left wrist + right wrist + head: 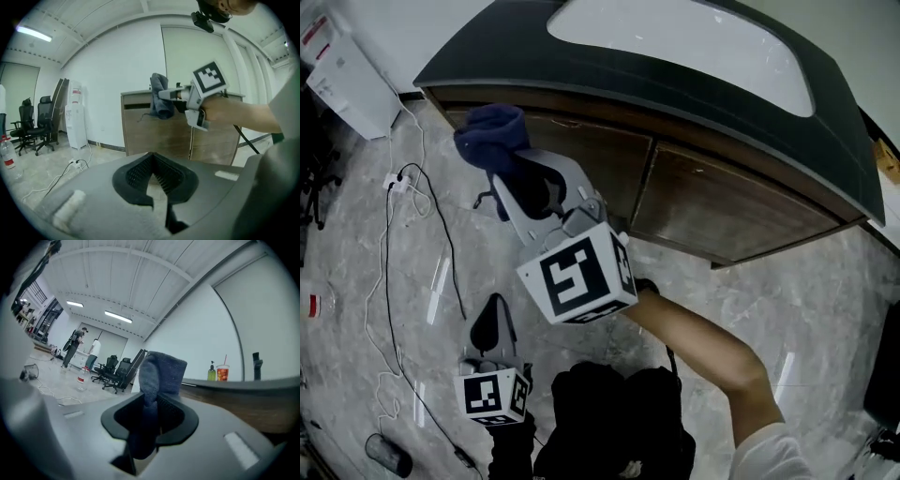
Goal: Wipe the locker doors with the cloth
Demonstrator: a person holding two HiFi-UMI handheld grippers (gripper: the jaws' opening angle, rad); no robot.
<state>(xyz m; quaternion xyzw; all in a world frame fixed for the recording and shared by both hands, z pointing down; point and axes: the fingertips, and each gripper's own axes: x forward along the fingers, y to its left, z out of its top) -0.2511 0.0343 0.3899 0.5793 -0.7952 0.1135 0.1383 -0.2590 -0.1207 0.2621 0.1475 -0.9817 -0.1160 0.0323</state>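
- My right arm [703, 342] reaches forward, bare from the sleeve, and holds the right gripper [517, 178] raised toward the locker, with its marker cube facing back at me.
- My left gripper [493, 314] hangs low, close to my body, above the marble floor [750, 300]. Its jaws are pressed together at the tips, with nothing between them.
- The right jaws pinch the dark blue cloth [492, 131]. Its lower part runs down between the pads, and the bunched upper part stands out past the tips.
- The cloth sits at the left end of the locker, up by the top edge of the left locker door [591, 159] and under the dark locker top [609, 80]. I cannot tell whether it touches the wood.
- The right locker door [722, 211] is well off to the side of the cloth.
- A green bottle [213, 371] and a red cup with a straw [222, 372] stand side by side on the locker top.
- A white cable [389, 281] trails across the floor at my left, and nothing lies between the cloth and the doors.
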